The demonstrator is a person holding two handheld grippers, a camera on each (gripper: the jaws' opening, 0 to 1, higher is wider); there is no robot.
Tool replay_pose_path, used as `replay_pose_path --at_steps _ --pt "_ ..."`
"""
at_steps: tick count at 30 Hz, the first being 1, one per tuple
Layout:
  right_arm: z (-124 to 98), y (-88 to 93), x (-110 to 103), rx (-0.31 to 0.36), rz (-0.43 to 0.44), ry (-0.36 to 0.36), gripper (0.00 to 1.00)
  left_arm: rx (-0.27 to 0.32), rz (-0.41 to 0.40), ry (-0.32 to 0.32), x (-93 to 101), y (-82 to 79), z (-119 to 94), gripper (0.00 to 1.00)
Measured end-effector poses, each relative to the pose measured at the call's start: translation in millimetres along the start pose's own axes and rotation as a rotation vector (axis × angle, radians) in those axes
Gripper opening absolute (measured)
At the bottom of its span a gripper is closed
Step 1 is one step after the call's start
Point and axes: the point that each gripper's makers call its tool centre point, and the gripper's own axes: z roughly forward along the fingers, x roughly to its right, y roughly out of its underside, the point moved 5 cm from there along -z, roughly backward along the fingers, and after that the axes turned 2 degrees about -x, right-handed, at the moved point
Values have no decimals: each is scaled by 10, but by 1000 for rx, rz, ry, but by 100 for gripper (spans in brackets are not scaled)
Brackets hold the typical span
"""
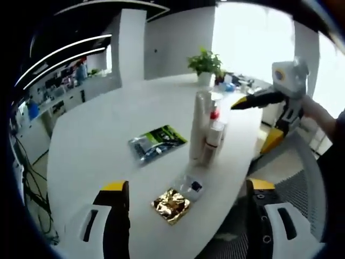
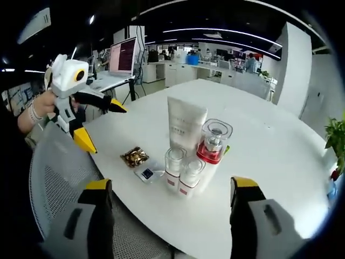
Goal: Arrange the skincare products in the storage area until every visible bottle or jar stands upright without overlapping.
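Right gripper view: skincare products clustered upright on the white oval tabletop (image 2: 259, 140), ahead of and between the open jaws.
The white squeeze tube (image 2: 185, 125), the red-based clear pump bottle (image 2: 213, 141) and two small clear-capped bottles (image 2: 182, 174) stand touching, so a careless approach would likely topple several. A gold foil sachet (image 2: 135, 156) lies to their left. The right gripper (image 2: 170, 216) and left gripper (image 1: 188, 213) both stand wide apart, holding and touching nothing.
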Motion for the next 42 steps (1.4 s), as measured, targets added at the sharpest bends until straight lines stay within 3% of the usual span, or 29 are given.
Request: replay_pose_path --at_steps 9,12,16,20,22,30,42 --pt "-37 -11 -32 17 40 -1 99 -12 -13 -7 -13 33 -18 85" --pt "-32 -4 -55 17 38 -12 99 3 25 -9 -21 3 -42 86" --pt "-35 -6 -78 24 36 -19 99 -23 46 -4 -2 22 -35 94" --pt "-45 -10 -81 29 41 -22 99 -55 41 10 37 67 -8 94" --pt "-50 2 -69 17 27 -18 99 -83 53 9 44 96 -4 92" --pt "-54 0 -46 21 14 -7 99 -85 15 42 37 123 57 91" --pt "-59 15 17 26 30 -1 96 -131 64 73 -54 94 264 80"
